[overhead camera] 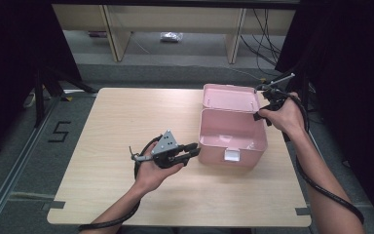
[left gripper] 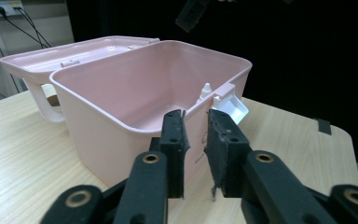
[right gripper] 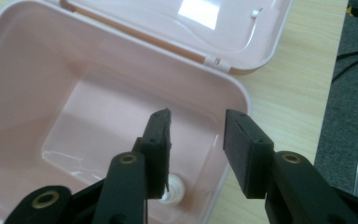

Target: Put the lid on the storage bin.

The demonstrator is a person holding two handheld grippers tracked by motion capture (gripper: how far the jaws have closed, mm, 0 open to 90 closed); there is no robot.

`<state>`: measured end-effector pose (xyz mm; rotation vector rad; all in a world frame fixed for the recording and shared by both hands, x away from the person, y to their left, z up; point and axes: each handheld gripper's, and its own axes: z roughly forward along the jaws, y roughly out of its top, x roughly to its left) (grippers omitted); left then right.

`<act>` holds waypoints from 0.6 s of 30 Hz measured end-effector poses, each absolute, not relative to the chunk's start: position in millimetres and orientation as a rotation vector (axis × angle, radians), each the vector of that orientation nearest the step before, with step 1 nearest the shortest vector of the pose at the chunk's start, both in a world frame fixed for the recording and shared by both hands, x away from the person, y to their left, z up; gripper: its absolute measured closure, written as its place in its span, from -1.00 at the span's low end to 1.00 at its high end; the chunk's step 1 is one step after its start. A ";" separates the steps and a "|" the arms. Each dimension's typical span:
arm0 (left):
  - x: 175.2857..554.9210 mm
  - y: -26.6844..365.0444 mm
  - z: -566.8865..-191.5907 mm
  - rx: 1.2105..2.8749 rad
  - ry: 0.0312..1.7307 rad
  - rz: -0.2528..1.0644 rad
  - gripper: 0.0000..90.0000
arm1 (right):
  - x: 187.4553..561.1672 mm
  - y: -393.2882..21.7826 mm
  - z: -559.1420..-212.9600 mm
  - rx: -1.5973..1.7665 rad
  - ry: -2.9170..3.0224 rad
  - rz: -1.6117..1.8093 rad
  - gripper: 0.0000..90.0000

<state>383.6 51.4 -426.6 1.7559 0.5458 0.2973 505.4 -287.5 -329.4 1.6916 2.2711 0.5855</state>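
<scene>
Hovering just off the near left corner of a pink box [overhead camera: 231, 141], the left claw [overhead camera: 194, 150] points level at its wall, jaws narrowed to a slim gap with nothing between them and the pads touching nothing; seen along its own jaws in the left gripper view, the left claw [left gripper: 196, 144] stands close before the box [left gripper: 121, 116], whose rim rises just beyond the tips. Above the box's right rim, the right claw [right gripper: 196, 149] hangs with its jaws parted and empty, pointing down into the cavity; in the high view the right hand [overhead camera: 285, 116] sits beside the box's far right corner. Inside the box a small white bottle [right gripper: 173, 190] lies near one corner of the floor, its tip also peeking up in the left gripper view. A white latch [overhead camera: 232, 155] juts from the front wall. Behind the body, the pink lid [overhead camera: 231, 96] stands thrown back on its hinges, its inner face showing. Box and lid rest on the right half of a pale wooden tabletop [overhead camera: 126, 126].
</scene>
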 end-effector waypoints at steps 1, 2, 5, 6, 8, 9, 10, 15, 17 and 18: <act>383.8 50.6 -426.8 1.759 0.540 0.292 0.73 | 506.1 -286.6 -328.6 1.733 2.257 0.588 0.39; 383.8 48.9 -427.5 1.749 0.540 0.283 0.76 | 508.7 -288.8 -329.8 1.699 2.255 0.588 0.40; 383.2 44.9 -427.2 1.766 0.524 0.273 0.85 | 511.7 -289.7 -330.2 1.743 2.239 0.599 0.41; 383.5 43.4 -427.6 1.758 0.515 0.265 0.89 | 514.2 -293.0 -331.0 1.704 2.251 0.602 0.42; 383.6 41.5 -426.5 1.772 0.503 0.271 0.94 | 515.7 -294.1 -332.1 1.702 2.242 0.599 0.42; 383.6 40.4 -426.6 1.773 0.503 0.273 0.96 | 515.9 -294.1 -332.2 1.725 2.229 0.605 0.43; 384.1 38.6 -427.1 1.767 0.495 0.267 0.98 | 515.9 -294.0 -332.9 1.745 2.215 0.603 0.44; 380.9 32.1 -426.2 1.777 0.466 0.260 0.99 | 517.7 -295.6 -333.4 1.771 2.183 0.610 0.49; 379.5 28.3 -425.4 1.774 0.459 0.258 0.99 | 520.6 -297.9 -333.2 1.742 2.190 0.620 0.51; 379.5 26.8 -425.2 1.773 0.450 0.257 0.99 | 522.2 -298.7 -333.1 1.734 2.181 0.610 0.52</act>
